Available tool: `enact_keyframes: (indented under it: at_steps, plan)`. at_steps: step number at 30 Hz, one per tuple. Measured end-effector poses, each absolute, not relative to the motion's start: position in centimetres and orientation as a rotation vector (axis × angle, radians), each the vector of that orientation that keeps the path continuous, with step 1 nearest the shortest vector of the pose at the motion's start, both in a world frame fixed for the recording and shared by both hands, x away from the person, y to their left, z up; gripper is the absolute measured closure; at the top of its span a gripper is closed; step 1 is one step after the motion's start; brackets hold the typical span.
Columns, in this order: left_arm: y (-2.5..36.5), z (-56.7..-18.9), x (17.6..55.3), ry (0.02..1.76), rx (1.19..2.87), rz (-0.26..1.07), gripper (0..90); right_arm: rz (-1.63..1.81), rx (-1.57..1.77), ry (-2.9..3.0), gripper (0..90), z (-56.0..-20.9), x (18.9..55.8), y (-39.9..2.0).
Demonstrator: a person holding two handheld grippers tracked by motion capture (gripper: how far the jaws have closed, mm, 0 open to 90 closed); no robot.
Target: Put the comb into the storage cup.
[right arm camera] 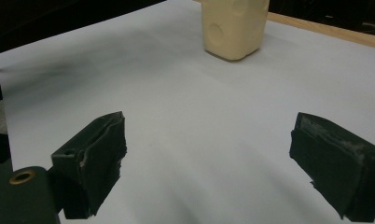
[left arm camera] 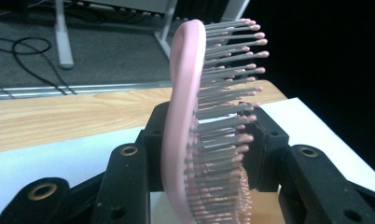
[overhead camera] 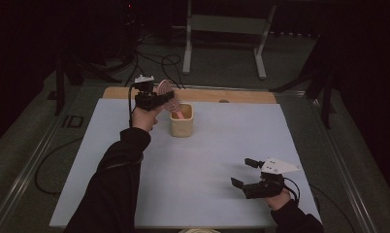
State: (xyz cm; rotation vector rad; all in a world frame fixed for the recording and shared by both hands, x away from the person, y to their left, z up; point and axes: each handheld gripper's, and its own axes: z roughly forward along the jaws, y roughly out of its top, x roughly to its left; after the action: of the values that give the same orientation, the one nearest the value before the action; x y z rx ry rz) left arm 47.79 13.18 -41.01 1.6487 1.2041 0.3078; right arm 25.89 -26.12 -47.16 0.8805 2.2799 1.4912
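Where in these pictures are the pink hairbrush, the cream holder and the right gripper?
pink hairbrush point(left arm camera: 183, 93): left gripper view, on its smooth back.
cream holder point(overhead camera: 181, 127): high view, on its front wall.
right gripper point(overhead camera: 242, 172): high view, between its fingertips.

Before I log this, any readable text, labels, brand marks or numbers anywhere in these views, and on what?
None is readable.
The pink hairbrush in the left gripper: no print visible.
The cream holder: only round dimples, no lettering.
The right gripper and its grey plate: no markings visible.
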Motion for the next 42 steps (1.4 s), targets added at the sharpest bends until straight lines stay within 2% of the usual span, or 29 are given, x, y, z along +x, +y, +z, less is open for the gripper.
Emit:
enact_keyframes:
  at_steps: [1,4,5,6,9,11,18,22,36,39,42]
  plan:
    - [13.2,-41.0,47.8,1.205,1.654,0.309,58.9,1.491,0.883,2.280,10.3,-47.1,25.9,-26.1]
    - [13.1,-40.9,47.8,1.219,1.684,0.342,49.1,1.490,0.880,2.280,10.3,-47.1,25.9,-26.1]
    - [13.1,-40.8,47.8,1.234,1.683,0.346,49.1,1.489,0.880,2.280,10.3,-47.1,25.9,-26.1]
    - [13.1,-40.8,47.8,1.241,1.686,0.338,42.8,1.490,0.881,2.280,10.3,-47.1,25.9,-26.1]
    - [13.3,-40.6,47.7,1.235,1.691,0.330,34.3,1.490,0.881,2.278,10.3,-47.1,25.9,-26.1]
    - [13.5,-40.6,47.5,1.185,1.698,0.292,24.0,1.492,0.880,2.278,10.3,-47.1,25.8,-26.1]
    - [13.8,-40.2,47.1,1.142,1.722,0.299,14.6,1.490,0.880,2.279,10.3,-47.1,25.9,-26.1]
    - [13.9,-40.1,47.0,1.138,1.748,0.296,2.4,1.491,0.885,2.278,10.3,-47.1,25.9,-26.1]
    - [14.2,-39.4,46.5,1.106,1.799,0.298,0.0,1.501,0.896,2.272,10.3,-47.1,25.9,-26.3]
    - [14.2,-39.2,46.3,1.085,1.810,0.353,0.0,1.500,0.900,2.272,10.3,-47.1,25.9,-26.3]
    - [14.2,-39.1,46.1,1.073,1.813,0.345,0.0,1.499,0.902,2.268,10.3,-47.0,25.8,-26.4]
